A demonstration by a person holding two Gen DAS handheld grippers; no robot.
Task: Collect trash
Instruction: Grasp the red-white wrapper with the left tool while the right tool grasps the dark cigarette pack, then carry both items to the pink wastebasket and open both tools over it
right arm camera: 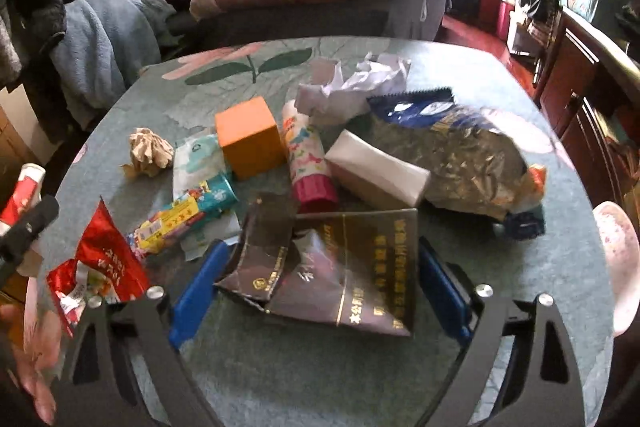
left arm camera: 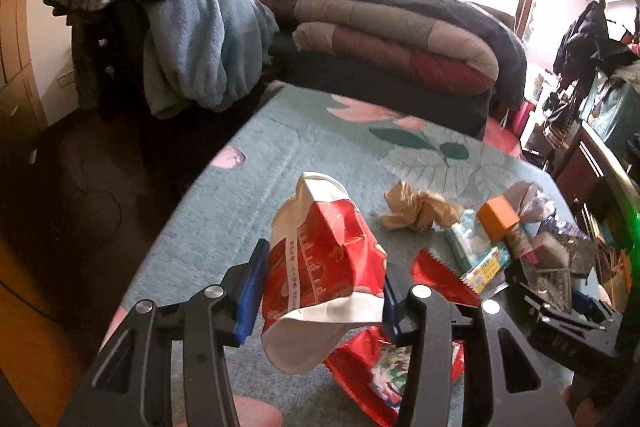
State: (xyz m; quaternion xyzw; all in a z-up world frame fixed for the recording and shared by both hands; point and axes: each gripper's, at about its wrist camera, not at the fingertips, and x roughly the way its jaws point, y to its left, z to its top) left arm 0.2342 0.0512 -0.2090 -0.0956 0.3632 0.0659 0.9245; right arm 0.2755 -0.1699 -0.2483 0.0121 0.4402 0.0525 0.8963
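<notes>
The left gripper [left arm camera: 320,295] was clamped on a red-and-white paper bag [left arm camera: 320,267] at lower centre, above the table [left arm camera: 280,163]. The right gripper [right arm camera: 320,287] stood apart around a torn dark carton [right arm camera: 336,275] — beyond it, centre frame, an orange box [right arm camera: 248,137] among the wrappers.

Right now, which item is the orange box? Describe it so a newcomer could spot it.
On the teal floral tablecloth, look into the trash pile's middle. The orange box sits between a crumpled brown paper ball and a pink-capped tube: the only plain, solid-coloured cube there.
</notes>
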